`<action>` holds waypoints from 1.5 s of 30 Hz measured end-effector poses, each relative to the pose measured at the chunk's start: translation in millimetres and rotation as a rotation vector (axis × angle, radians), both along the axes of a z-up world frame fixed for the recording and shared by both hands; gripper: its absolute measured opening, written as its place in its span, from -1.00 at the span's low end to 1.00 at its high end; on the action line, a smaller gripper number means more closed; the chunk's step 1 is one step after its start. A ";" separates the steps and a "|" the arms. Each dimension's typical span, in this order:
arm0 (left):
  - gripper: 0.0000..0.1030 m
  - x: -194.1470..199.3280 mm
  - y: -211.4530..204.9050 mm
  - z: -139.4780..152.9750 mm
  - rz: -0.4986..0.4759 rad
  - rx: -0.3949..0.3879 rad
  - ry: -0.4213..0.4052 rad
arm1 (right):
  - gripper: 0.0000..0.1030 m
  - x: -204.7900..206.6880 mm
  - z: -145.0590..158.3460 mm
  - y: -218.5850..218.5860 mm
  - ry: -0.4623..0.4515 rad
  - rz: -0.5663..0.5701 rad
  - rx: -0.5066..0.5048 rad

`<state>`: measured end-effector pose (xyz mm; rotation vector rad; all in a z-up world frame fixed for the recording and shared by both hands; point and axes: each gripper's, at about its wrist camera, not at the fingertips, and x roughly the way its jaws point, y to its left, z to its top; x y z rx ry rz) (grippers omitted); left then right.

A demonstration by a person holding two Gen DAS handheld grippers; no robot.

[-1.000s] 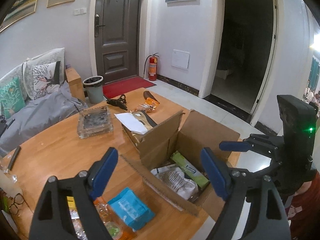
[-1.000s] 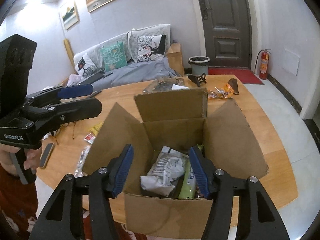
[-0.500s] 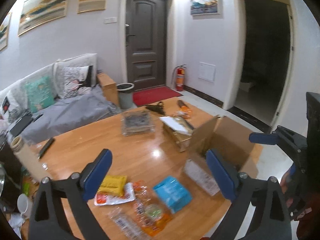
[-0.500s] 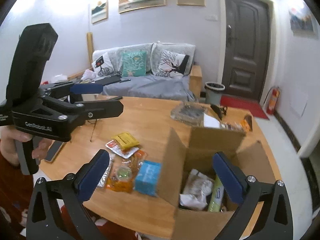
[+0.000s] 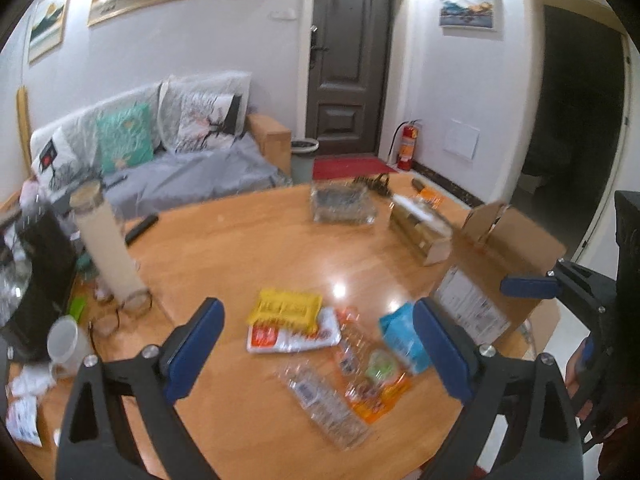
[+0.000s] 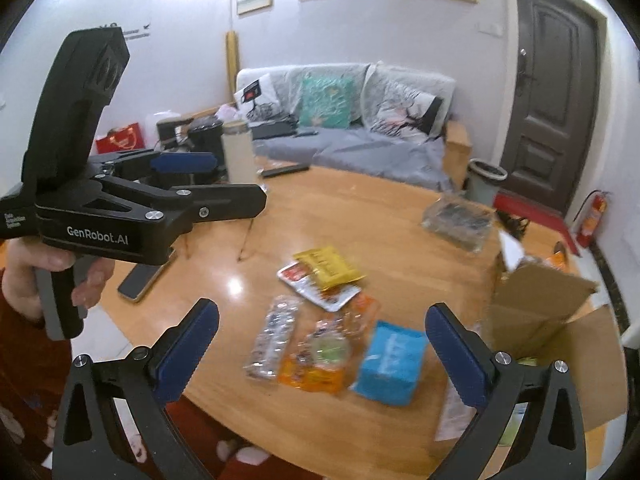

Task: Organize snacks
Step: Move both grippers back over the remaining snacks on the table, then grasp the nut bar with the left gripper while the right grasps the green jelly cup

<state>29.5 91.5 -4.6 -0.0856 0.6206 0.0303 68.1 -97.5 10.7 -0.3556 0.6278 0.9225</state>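
You are looking at bare tabletop (image 5: 240, 256) lying open behind the snack pile (image 6: 320, 320). The cardboard box (image 6: 548, 320) is crowding its right side, and a tall cream flask (image 5: 106, 244) is blocking the far left.

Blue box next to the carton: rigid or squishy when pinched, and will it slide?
The blue box shows flat faces and crisp edges, so probably stiff and light. It sits flat on the glossy table, so a push likely slides it; rolling looks unlikely.
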 end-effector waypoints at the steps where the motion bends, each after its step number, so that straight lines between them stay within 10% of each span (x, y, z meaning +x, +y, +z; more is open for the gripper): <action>1: 0.82 -1.1 4.6 -9.1 0.008 -0.010 0.012 | 1.00 0.8 -6.1 3.5 0.008 0.009 -0.005; 4: 0.82 -3.1 14.7 -42.5 0.029 -0.055 0.055 | 0.99 4.0 -31.0 11.0 0.053 0.037 -0.012; 14: 0.80 -0.4 9.1 -127.7 0.042 -0.161 0.185 | -0.11 32.7 -123.5 9.1 0.174 0.007 -0.067; 28: 0.56 5.2 -29.5 -183.0 0.000 -0.192 0.264 | -0.11 59.3 -146.0 46.8 0.101 0.044 -0.195; 45: 0.11 -7.2 -15.7 -184.2 0.029 -0.077 0.247 | -0.21 57.9 -146.8 41.3 0.132 0.027 -0.169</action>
